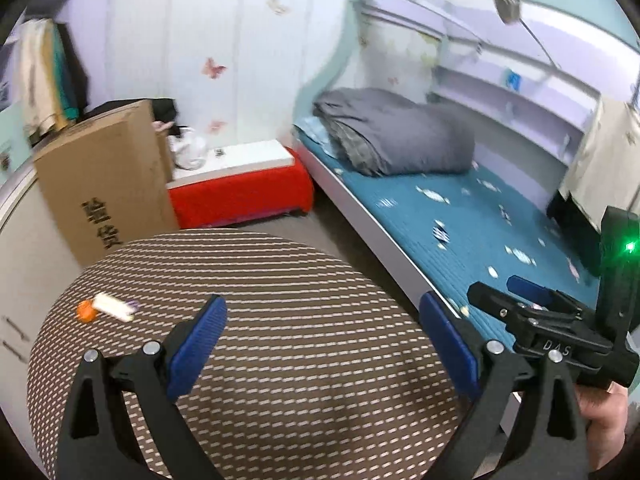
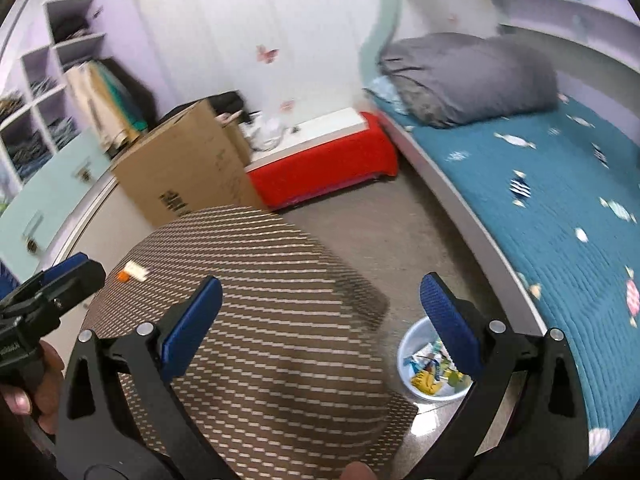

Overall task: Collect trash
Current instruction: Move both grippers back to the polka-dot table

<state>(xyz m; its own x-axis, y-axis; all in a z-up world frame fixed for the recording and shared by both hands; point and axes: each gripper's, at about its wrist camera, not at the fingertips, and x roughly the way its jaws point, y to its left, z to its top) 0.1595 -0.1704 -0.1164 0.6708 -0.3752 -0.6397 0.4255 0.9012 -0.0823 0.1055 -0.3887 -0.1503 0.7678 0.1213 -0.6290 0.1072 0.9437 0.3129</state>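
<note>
A white wrapper and a small orange scrap lie on the far left of the round brown striped table. They also show small in the right wrist view, the wrapper beside the orange scrap. My left gripper is open and empty above the table. My right gripper is open and empty over the table's right edge. A pale blue bin with several colourful wrappers in it stands on the floor under the right gripper's right finger.
A bed with a teal cover and a folded grey quilt runs along the right. A cardboard box and a red-covered low bench stand behind the table. White cabinets are on the left.
</note>
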